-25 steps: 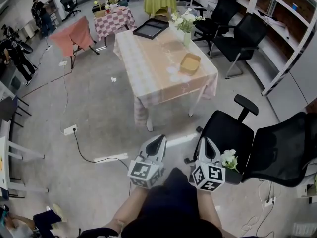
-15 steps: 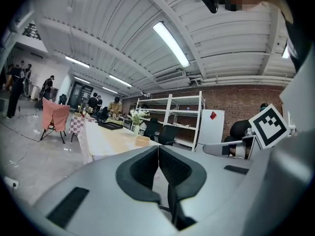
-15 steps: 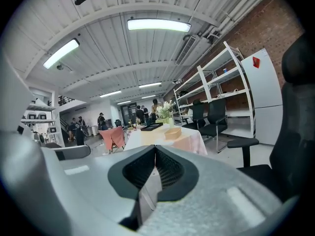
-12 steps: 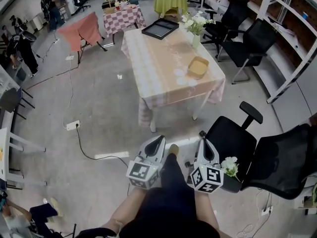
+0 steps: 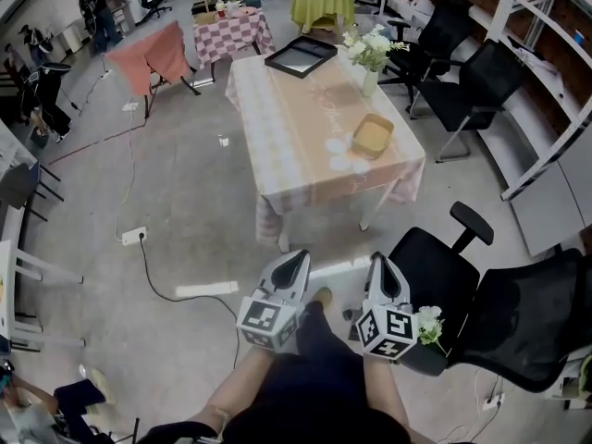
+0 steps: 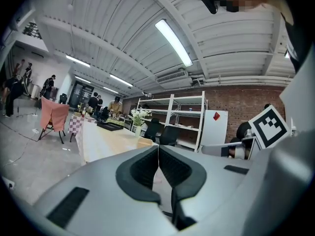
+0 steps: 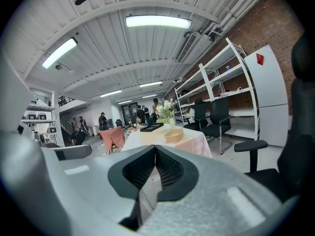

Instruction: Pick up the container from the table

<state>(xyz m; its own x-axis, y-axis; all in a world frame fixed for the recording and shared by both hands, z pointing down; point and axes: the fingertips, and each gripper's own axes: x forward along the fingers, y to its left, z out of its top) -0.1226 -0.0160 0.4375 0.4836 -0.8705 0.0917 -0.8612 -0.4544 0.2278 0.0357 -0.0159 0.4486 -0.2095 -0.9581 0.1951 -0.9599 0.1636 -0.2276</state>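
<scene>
- The tan container (image 5: 372,137) sits near the table's (image 5: 294,128) right edge.
- The left gripper (image 5: 298,259) and right gripper (image 5: 378,261) are well short of the table, jaws together (both empty).

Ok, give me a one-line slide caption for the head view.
Left gripper and right gripper, both shut and empty, face the cloth-covered table bearing a shallow tan container.
</scene>
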